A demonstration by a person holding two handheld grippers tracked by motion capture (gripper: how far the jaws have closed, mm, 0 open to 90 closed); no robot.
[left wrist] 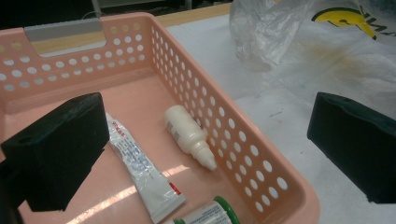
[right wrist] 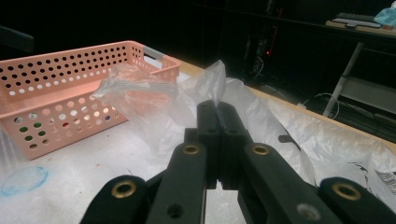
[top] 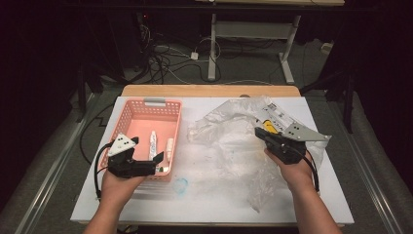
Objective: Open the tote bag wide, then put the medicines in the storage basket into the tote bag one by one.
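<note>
Right tongs point(right wrist: 217, 109) clamped on a fold of the clear plastic bag point(top: 234, 126), right half of tabletop point(top: 204, 204), likely to hold it up for emptying; left tongs point(top: 158, 163) agape, empty, over pink basket point(top: 146, 103) near left edge; tube point(left wrist: 140, 168), small bottle point(left wrist: 187, 133) already inside.

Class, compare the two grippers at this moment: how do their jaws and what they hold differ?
The left gripper has its jaws wide apart and holds nothing; the right gripper has its jaws shut, pinching the plastic bag. The left hangs over the pink basket; the right sits over the bag. Both have black jaws.
</note>
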